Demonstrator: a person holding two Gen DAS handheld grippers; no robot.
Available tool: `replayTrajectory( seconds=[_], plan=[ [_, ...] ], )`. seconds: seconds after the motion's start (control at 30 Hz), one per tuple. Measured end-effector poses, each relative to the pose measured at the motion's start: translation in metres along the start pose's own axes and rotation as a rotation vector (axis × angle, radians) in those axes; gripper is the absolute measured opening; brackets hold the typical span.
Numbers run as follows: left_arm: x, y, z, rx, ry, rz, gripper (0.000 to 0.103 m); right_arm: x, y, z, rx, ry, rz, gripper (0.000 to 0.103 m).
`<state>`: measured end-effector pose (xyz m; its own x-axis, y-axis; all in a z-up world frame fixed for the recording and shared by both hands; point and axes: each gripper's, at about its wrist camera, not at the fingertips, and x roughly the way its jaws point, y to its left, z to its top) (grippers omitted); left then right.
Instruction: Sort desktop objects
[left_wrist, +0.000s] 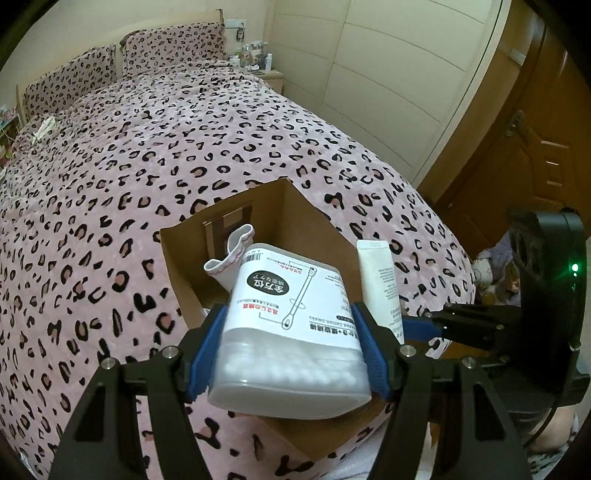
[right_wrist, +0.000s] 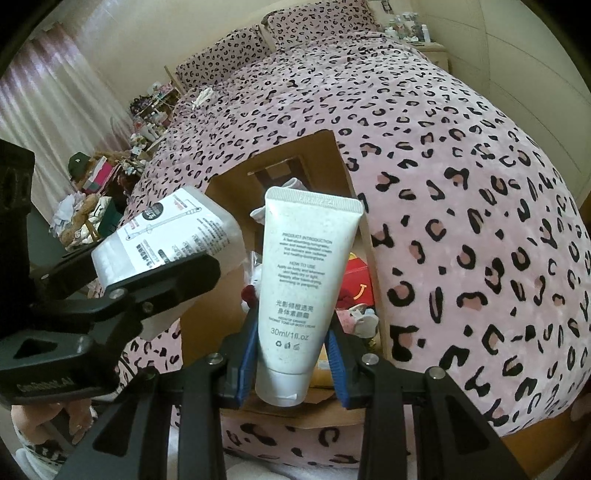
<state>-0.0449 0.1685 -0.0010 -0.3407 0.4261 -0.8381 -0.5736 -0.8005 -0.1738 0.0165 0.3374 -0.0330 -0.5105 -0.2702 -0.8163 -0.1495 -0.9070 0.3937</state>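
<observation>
My left gripper (left_wrist: 290, 350) is shut on a white cotton-swab box (left_wrist: 291, 325) with a printed label, held over an open brown cardboard box (left_wrist: 295, 210) on the bed. My right gripper (right_wrist: 293, 354) is shut on a white cream tube (right_wrist: 299, 288), held upright above the same cardboard box (right_wrist: 362, 240). The tube (left_wrist: 380, 284) shows in the left wrist view just right of the swab box, which shows at the left of the right wrist view (right_wrist: 166, 236). A white sock (left_wrist: 232, 258) and a red packet (right_wrist: 356, 284) lie inside the box.
The box sits on a bed with a pink leopard-print cover (left_wrist: 147, 166). A nightstand with bottles (left_wrist: 258, 59) stands at the far end. A white wardrobe (left_wrist: 388, 74) and a wooden door (left_wrist: 535, 147) are to the right. Cluttered shelves (right_wrist: 122, 158) stand left of the bed.
</observation>
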Motion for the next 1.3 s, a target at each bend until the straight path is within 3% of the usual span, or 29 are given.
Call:
replayTrajectory(
  seconds=[0.43,0.5,0.63,1.03,1.3],
  plan=[
    [-0.001,0.002,-0.003,-0.009,0.015,-0.007,0.068,0.004,0.001,0.001,-0.010,0.029,-0.017,0.035],
    [-0.003,0.002,-0.003,-0.007,0.010,-0.007,0.068,0.004,0.000,0.001,0.000,0.034,-0.016,0.039],
    [-0.010,-0.001,0.000,-0.001,0.001,0.001,0.078,0.001,0.000,0.001,0.003,0.031,-0.030,0.042],
    [-0.022,-0.006,0.001,0.002,0.007,0.014,0.081,-0.012,0.004,0.000,-0.005,0.009,-0.042,0.045],
    [-0.033,-0.008,-0.009,-0.035,0.054,0.055,0.096,-0.021,0.005,-0.004,-0.012,0.016,-0.088,0.049]
  ],
)
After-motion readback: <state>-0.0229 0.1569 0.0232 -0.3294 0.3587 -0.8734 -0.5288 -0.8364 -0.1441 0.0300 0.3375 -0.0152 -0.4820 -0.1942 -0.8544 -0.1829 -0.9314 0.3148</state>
